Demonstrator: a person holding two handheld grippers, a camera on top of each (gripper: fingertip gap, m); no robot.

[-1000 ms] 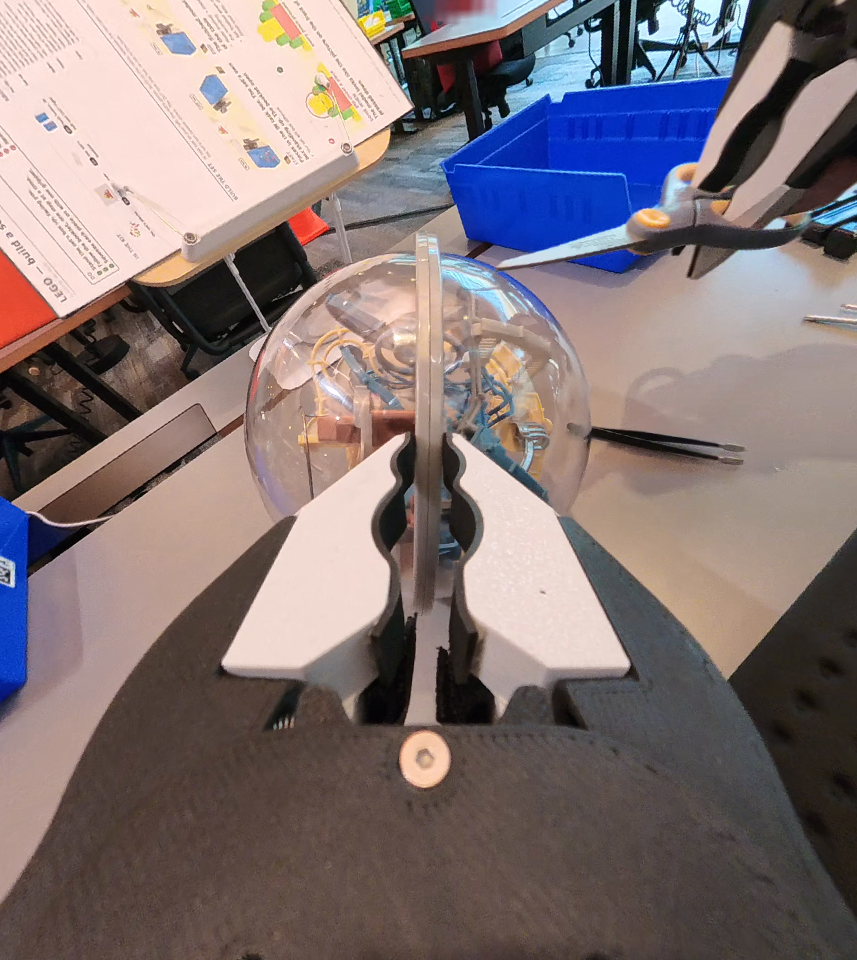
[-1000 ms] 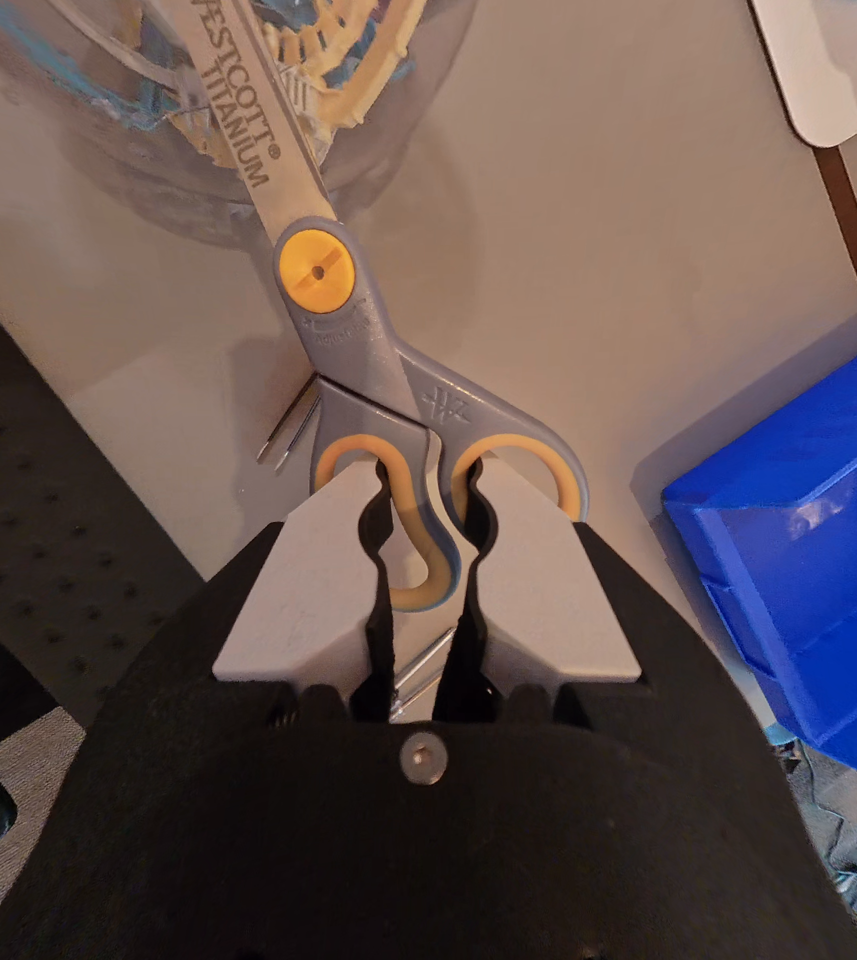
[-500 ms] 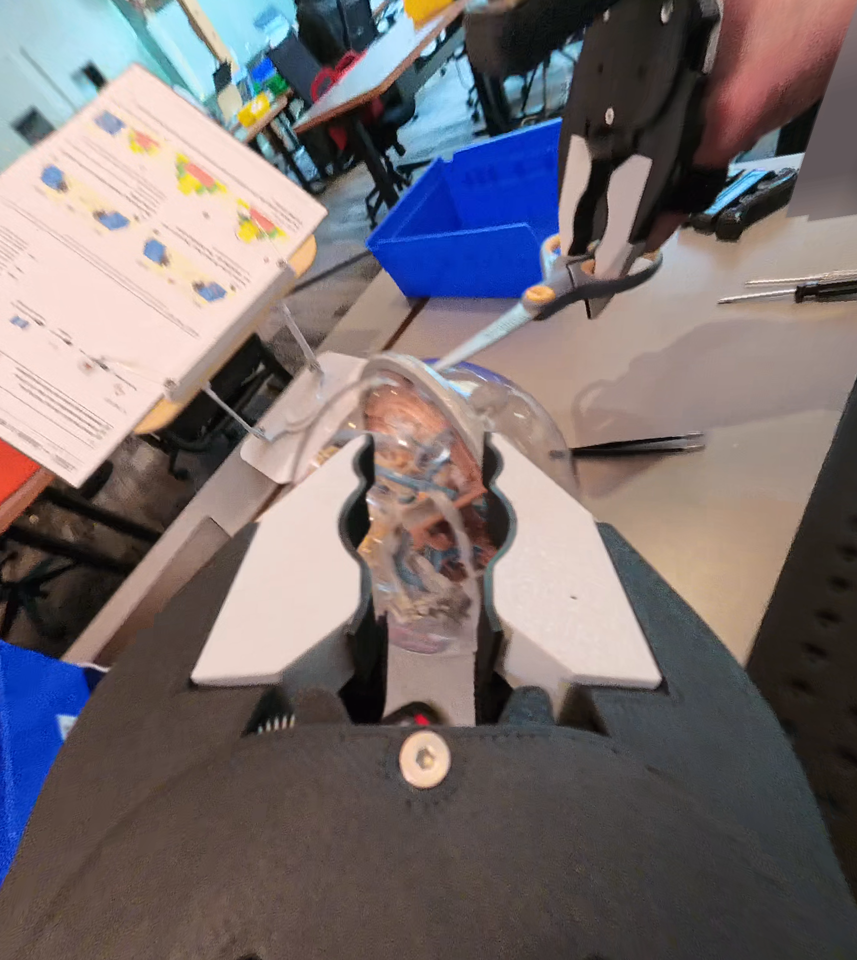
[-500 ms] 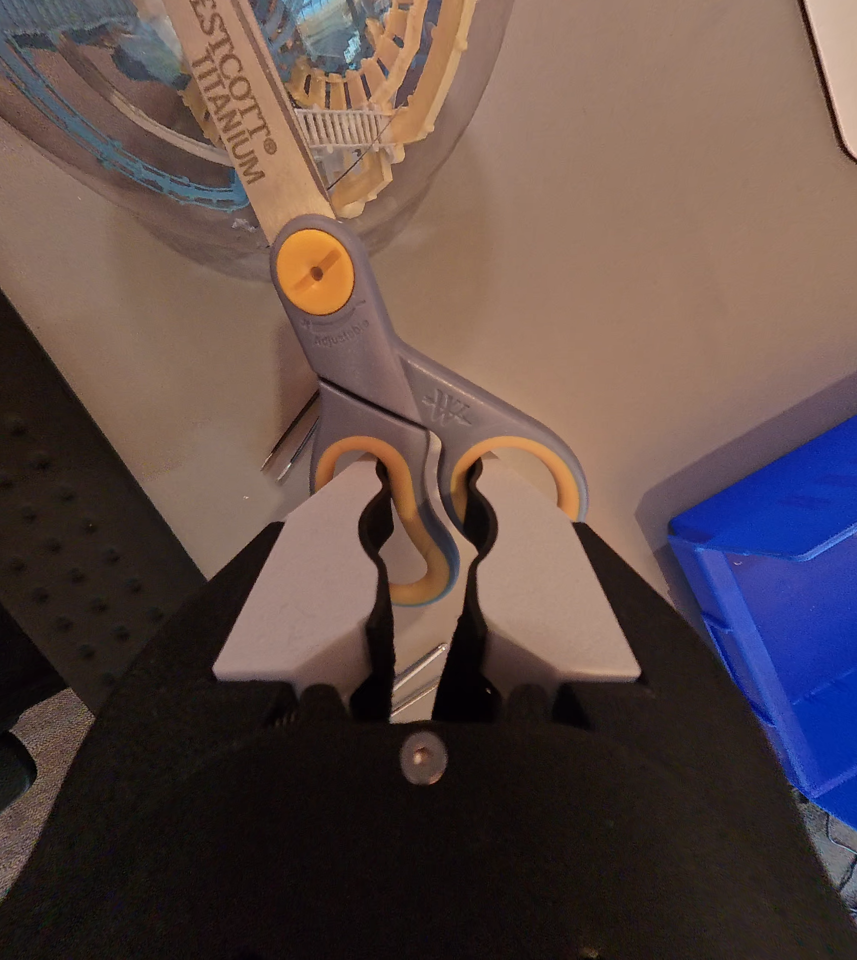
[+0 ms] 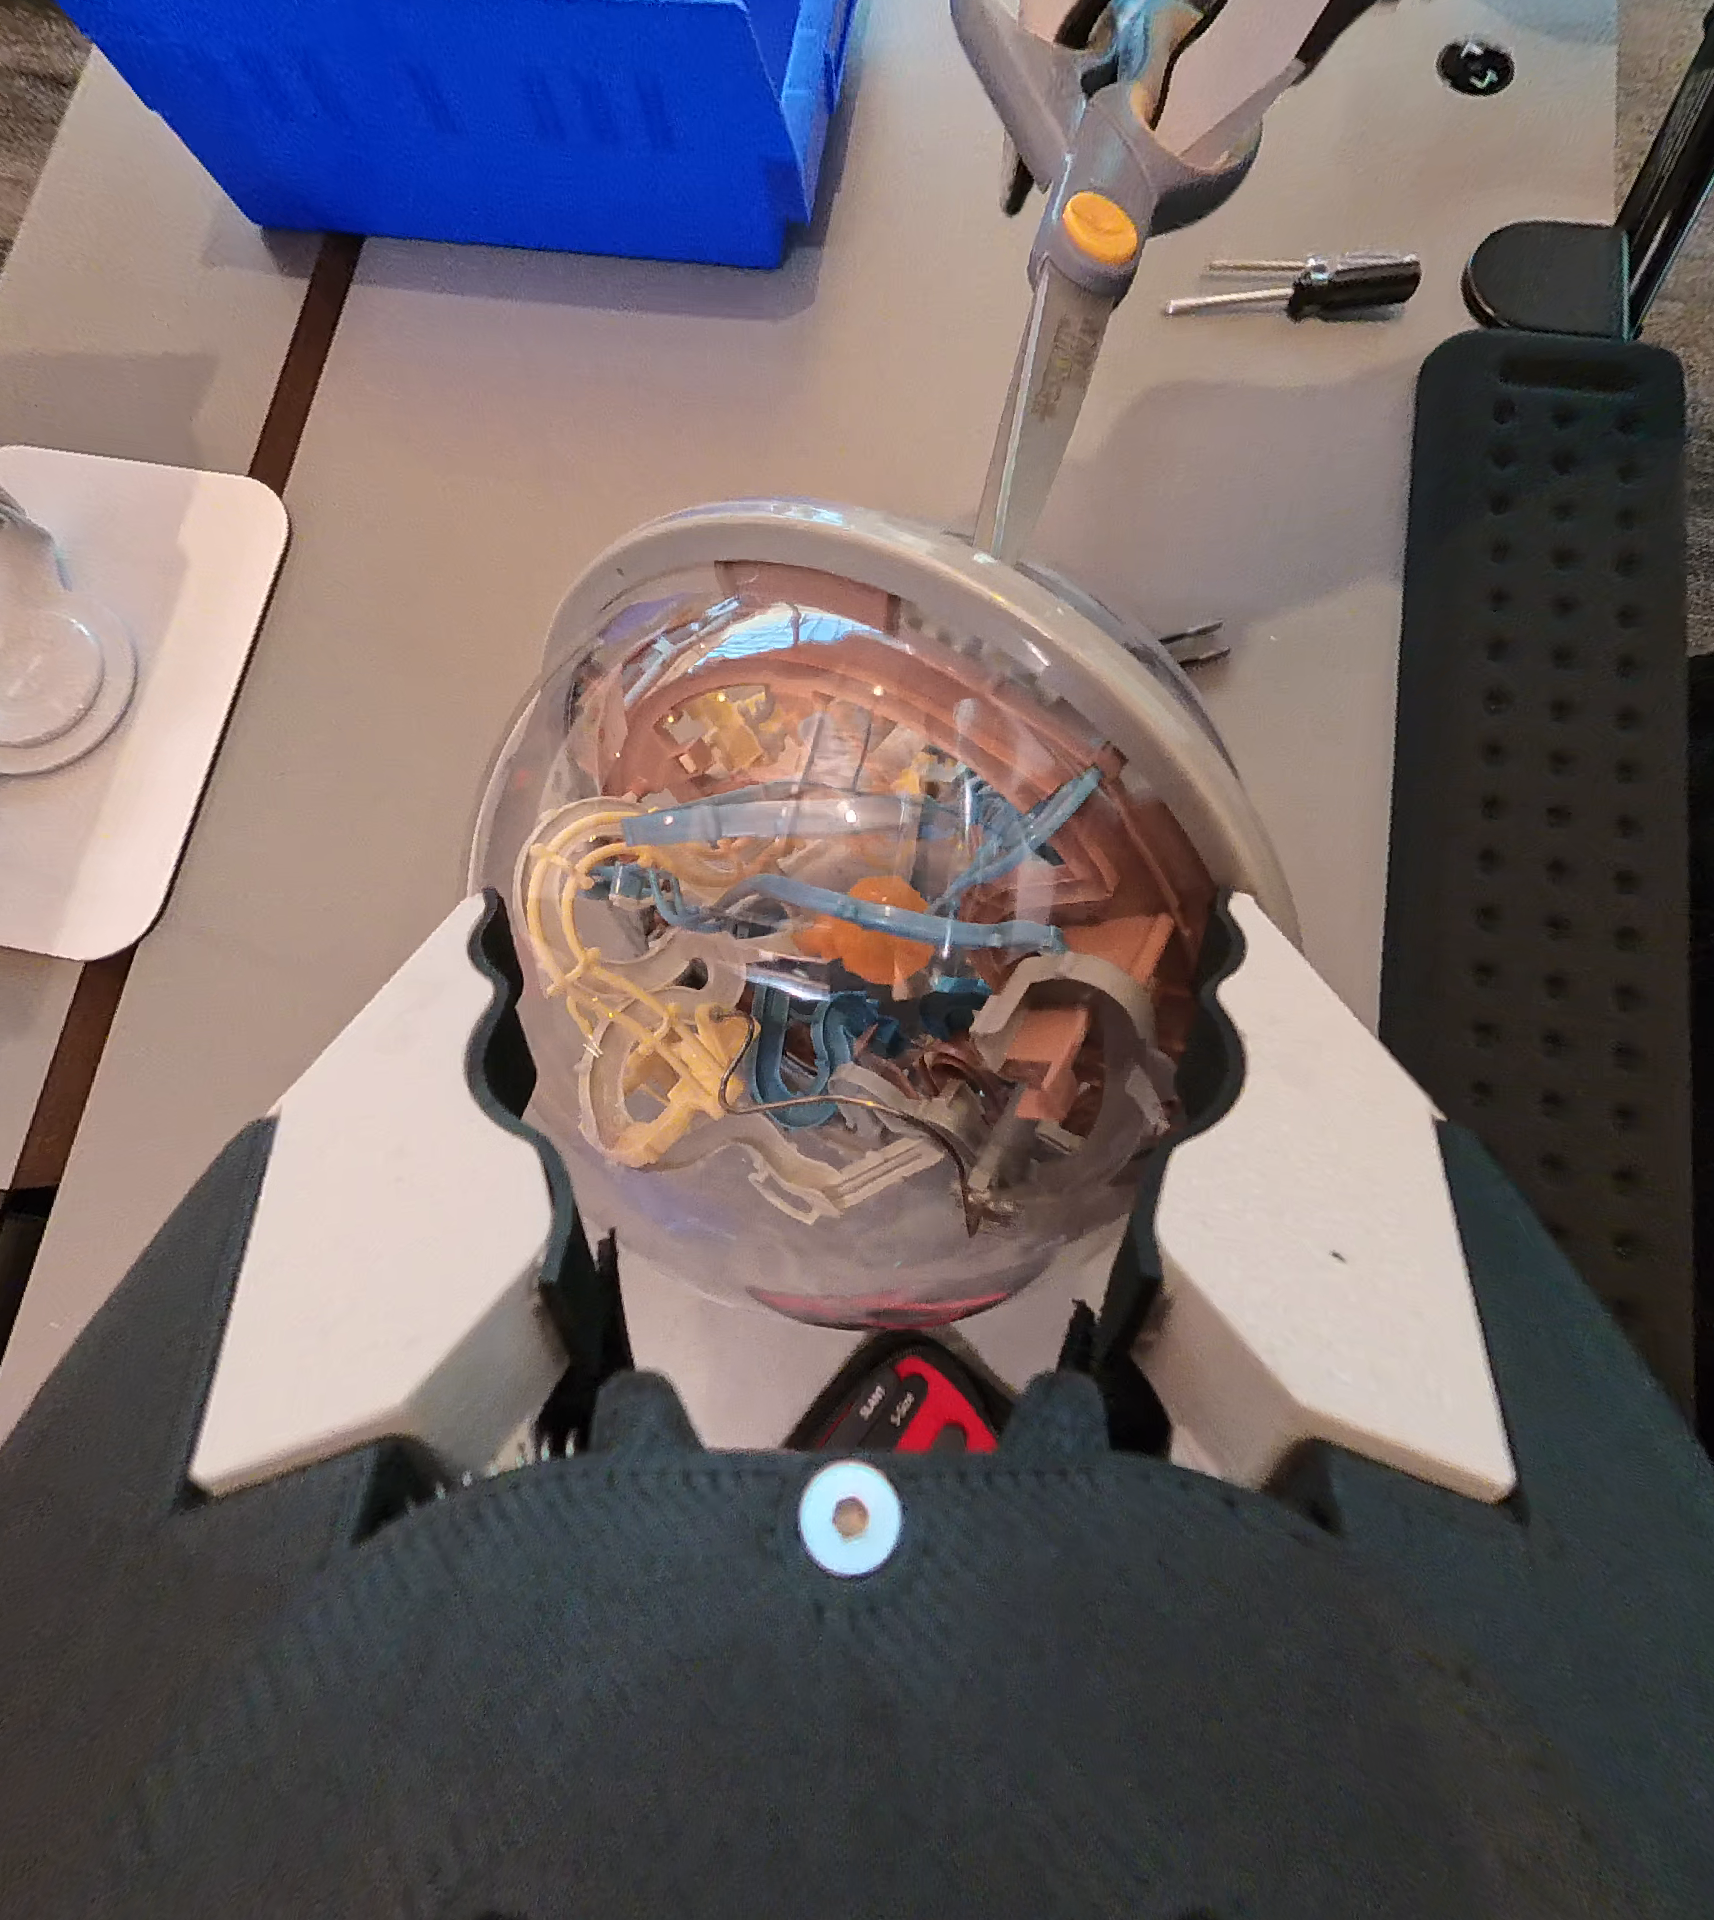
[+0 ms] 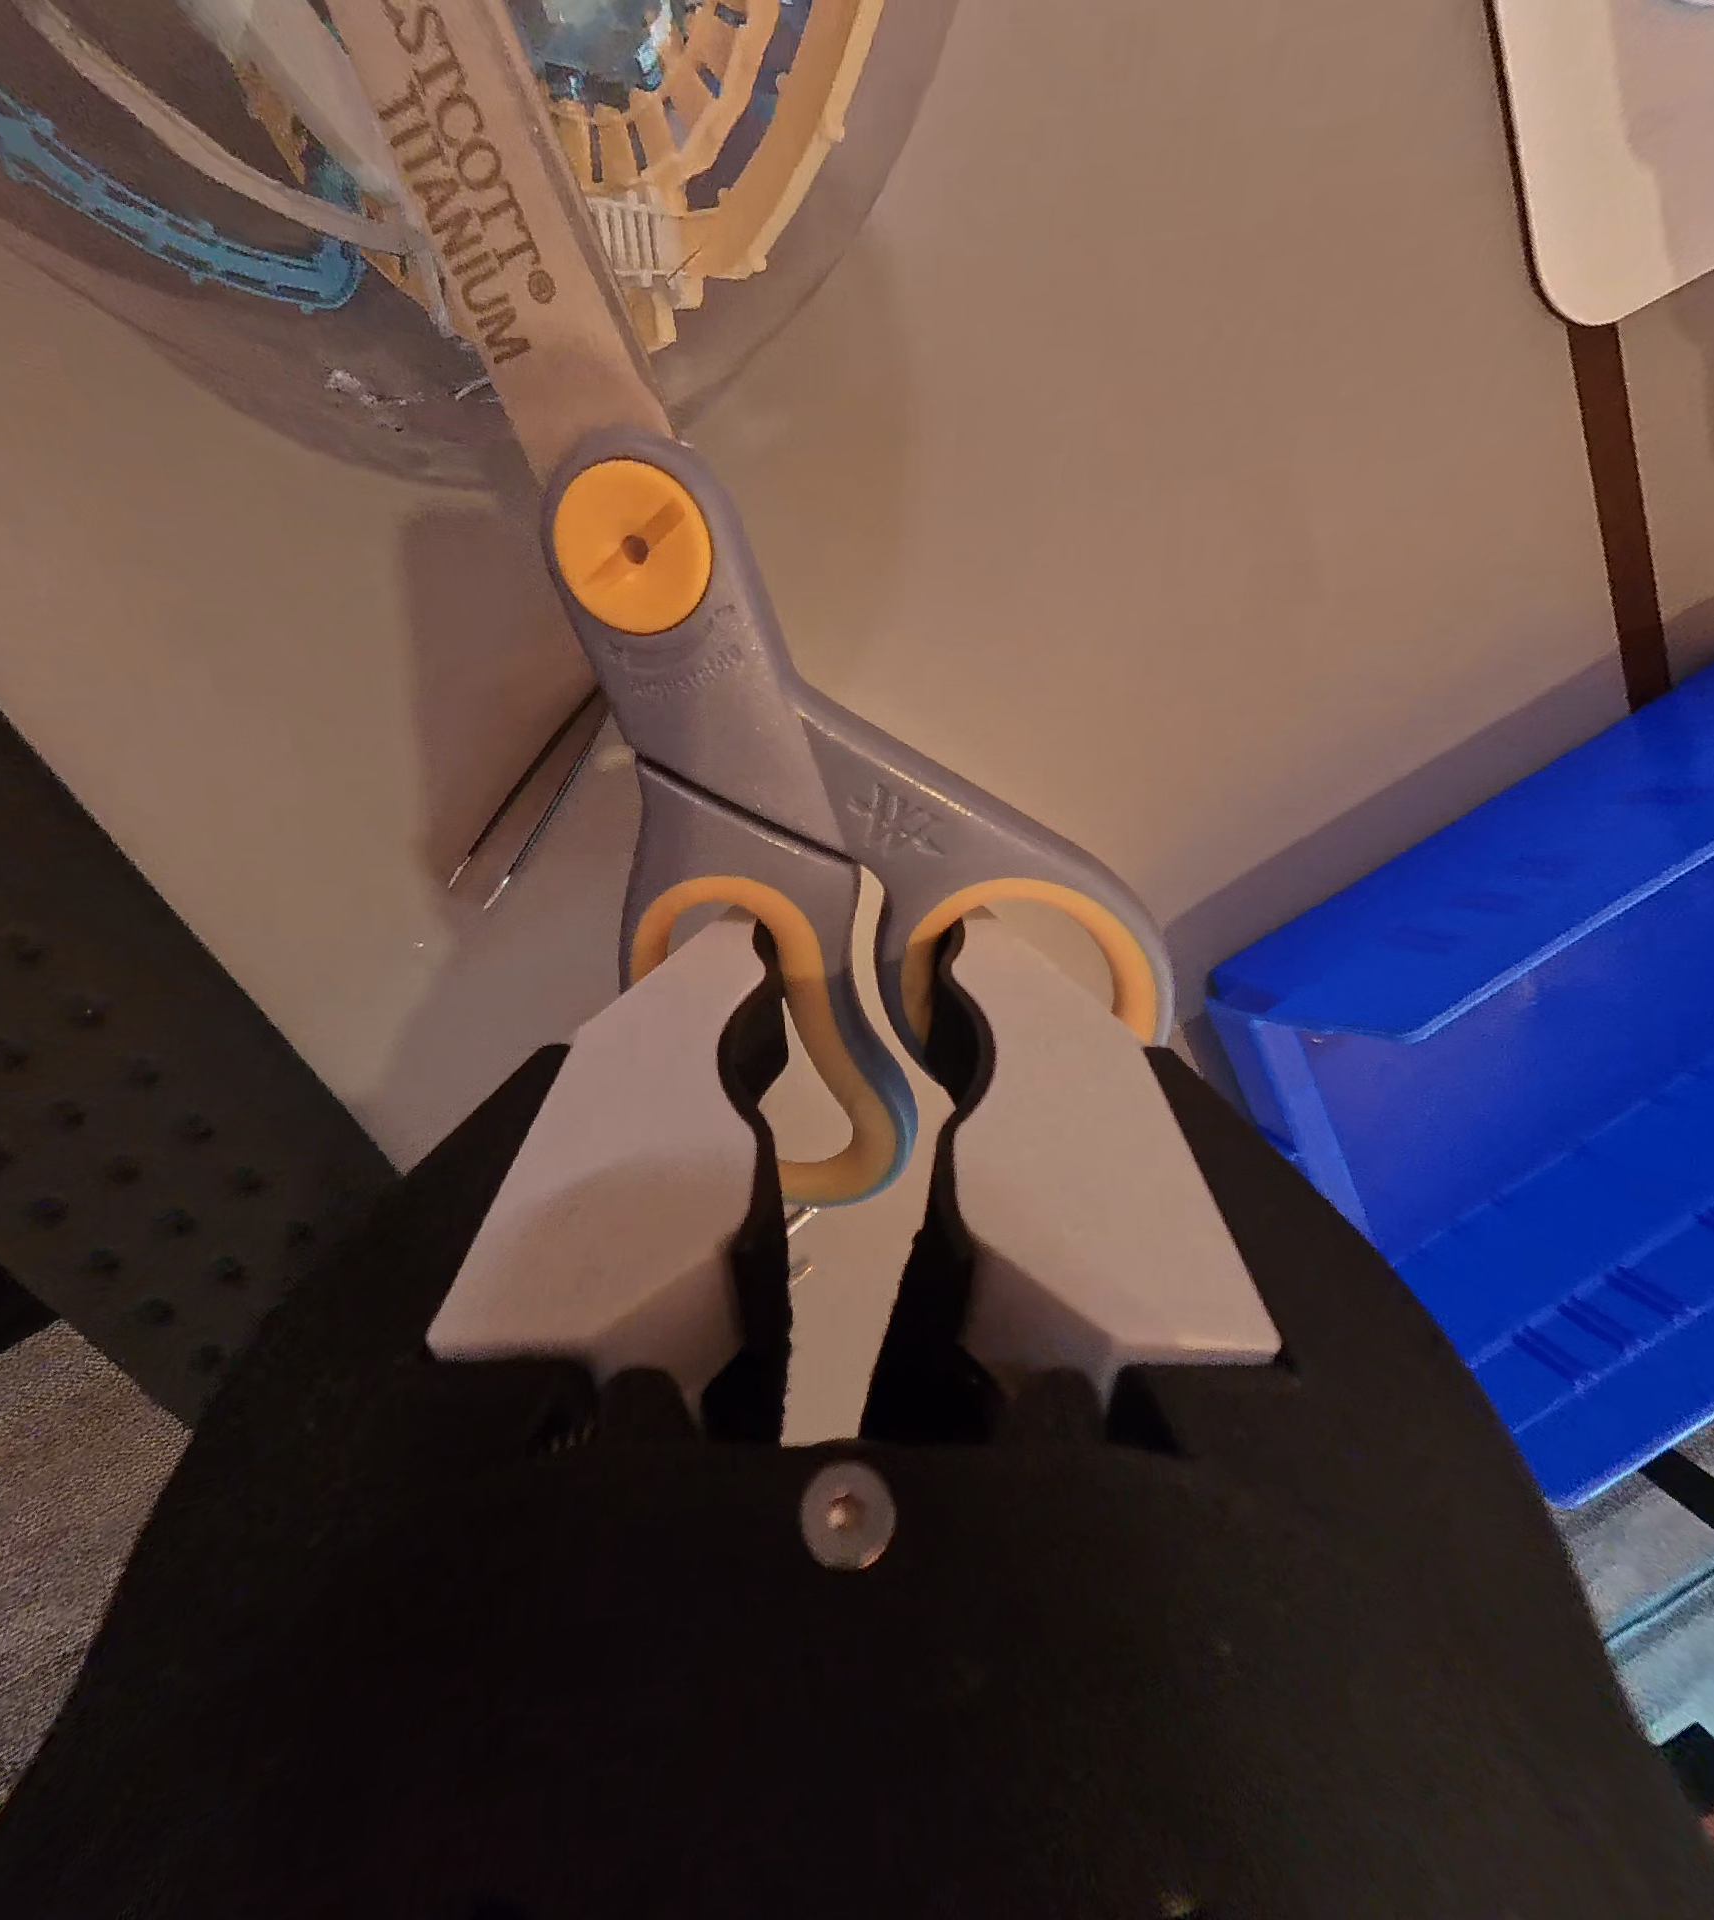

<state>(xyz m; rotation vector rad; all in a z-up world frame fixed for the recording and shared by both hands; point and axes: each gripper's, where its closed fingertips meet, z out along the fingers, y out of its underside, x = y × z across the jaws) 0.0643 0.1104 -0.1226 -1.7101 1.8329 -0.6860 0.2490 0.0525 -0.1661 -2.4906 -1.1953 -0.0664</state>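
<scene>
A clear plastic maze ball (image 5: 832, 935) with a grey ring around its middle and coloured tracks inside sits between the fingers of my left gripper (image 5: 858, 904). The fingers are spread wide and their pads press on both sides of the ball. My right gripper (image 6: 858, 935) is shut on the grey and orange scissors (image 6: 687, 707). Its fingertips sit in the two handle loops and the inner handle bars lie between them. The scissors' closed blade (image 5: 1050, 353) points at the ball (image 6: 728, 156) and its tip meets the grey ring.
A blue bin (image 5: 479, 114) stands at the back of the grey table, at the right in the right wrist view (image 6: 1559, 1091). A white stand base (image 5: 74, 707) lies left. Tweezers (image 6: 531, 810), a screwdriver (image 5: 1331, 286) and a black perforated mat (image 5: 1539, 727) lie right. Spacing between my two grippers at the tips: around 20 cm. The screwdriver (image 5: 1331, 286) is closer to my right gripper, around 20 cm from its tips; the left tips are 40 cm off.
My left gripper let go of the ball's grey ring, opened wide and came down around the ball's body. The right gripper brought the scissors' blade down onto the ring.
</scene>
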